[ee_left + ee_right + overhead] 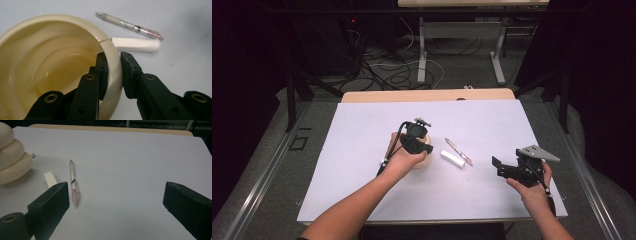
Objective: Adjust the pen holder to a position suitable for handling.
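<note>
Two black jaws of the left gripper (pixel 113 72) pinch the rim of a cream ribbed bowl (pixel 50 65), one jaw inside, one outside, on the white table sheet (pixel 362 130); a pen (pixel 130 25) and white tube (pixel 136 44) lie just beside it, while the right gripper (pixel 115 202) hovers well apart, spread wide and holding nothing

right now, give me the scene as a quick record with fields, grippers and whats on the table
left gripper: shut on the rim of the cream bowl, one jaw inside, one outside
right gripper: jaws wide open, nothing between them, apart from the other things
pen: lying flat on the white table cover, beyond the tube
white tube: lying flat between the bowl and the pen
bowl: stepped sides, nothing seen inside
</note>
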A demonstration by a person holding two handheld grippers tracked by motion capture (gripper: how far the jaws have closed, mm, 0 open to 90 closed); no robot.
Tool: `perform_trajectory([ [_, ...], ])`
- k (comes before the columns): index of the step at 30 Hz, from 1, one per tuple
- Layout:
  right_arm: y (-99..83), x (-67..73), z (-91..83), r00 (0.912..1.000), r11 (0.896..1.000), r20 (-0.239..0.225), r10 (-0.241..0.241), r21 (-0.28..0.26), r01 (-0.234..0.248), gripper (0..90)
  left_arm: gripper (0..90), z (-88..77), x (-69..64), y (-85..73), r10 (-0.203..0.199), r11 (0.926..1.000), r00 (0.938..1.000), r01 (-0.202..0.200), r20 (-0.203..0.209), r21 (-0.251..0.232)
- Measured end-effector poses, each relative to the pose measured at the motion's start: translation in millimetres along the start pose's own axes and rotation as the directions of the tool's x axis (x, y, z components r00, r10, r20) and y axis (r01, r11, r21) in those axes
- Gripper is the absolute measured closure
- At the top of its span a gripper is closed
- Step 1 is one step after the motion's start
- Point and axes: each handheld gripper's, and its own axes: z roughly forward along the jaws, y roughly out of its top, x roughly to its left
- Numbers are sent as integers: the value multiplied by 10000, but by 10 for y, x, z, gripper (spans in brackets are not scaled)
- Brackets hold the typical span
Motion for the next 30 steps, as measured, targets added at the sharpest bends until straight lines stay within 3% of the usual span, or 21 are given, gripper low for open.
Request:
perform_trajectory([
  [17, 1, 12, -8, 10000, 10000, -22, -9, -40, 9, 64, 779, 38, -181, -152, -62, 9996, 9995, 54, 296, 265],
  [21, -2, 6, 0, 10000, 10000, -50, -22, -28, 22, 64, 779, 56, -219, -173, -284, 9990, 9988, 270, 403, 368],
  [26, -3, 15, 5, 10000, 10000, -66, 8, -19, -8, 65, 778, 90, -249, -191, -185, 9993, 9990, 172, 408, 324],
  [30, -4, 16, 5, 10000, 10000, -58, 15, -6, -15, 65, 773, 108, -244, -200, -352, 9991, 9980, 339, 530, 236],
])
